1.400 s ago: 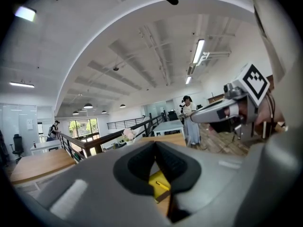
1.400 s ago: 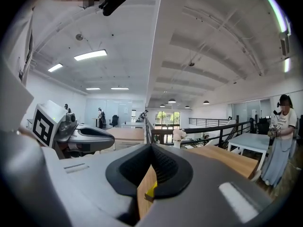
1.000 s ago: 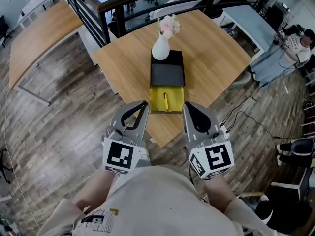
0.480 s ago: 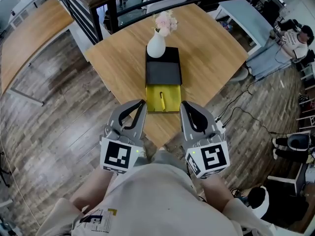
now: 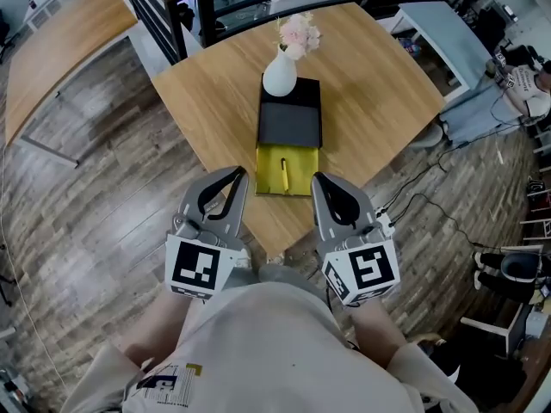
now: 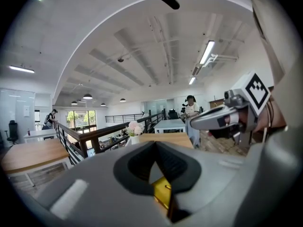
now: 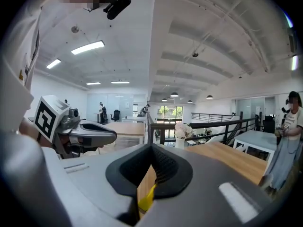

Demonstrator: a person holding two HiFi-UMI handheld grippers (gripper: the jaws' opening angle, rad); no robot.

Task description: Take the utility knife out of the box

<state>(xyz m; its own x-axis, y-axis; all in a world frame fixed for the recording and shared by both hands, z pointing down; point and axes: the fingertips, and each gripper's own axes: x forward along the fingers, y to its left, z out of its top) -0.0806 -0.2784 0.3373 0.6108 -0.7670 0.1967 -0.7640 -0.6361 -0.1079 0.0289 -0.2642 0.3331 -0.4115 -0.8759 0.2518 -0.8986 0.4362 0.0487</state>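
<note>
On the wooden table [image 5: 207, 101] lies a long box: a black lid [image 5: 291, 126] slid back from a yellow tray [image 5: 301, 175]. A yellow utility knife [image 5: 283, 175] lies in the open part of the tray. A white vase [image 5: 280, 76] with pink flowers stands on the box's far end. My left gripper [image 5: 238, 173] hovers just left of the tray's near end and my right gripper [image 5: 315, 180] just right of it. Both are shut and hold nothing. The yellow tray [image 6: 161, 192] shows below the left gripper [image 6: 155, 143]; the right gripper [image 7: 151, 146] also has yellow beneath it.
The table's near corner [image 5: 275, 249] points at me, over plank flooring. A black railing [image 5: 164, 15] runs behind the table, with another wooden table [image 5: 60, 50] at far left. Cables [image 5: 422, 198] trail on the floor at right, near a grey desk [image 5: 448, 33].
Both grippers have crept forward and slightly down toward the tray's near end, the left drifting a little left in view. Their jaws stay shut. The box and knife have not moved.
</note>
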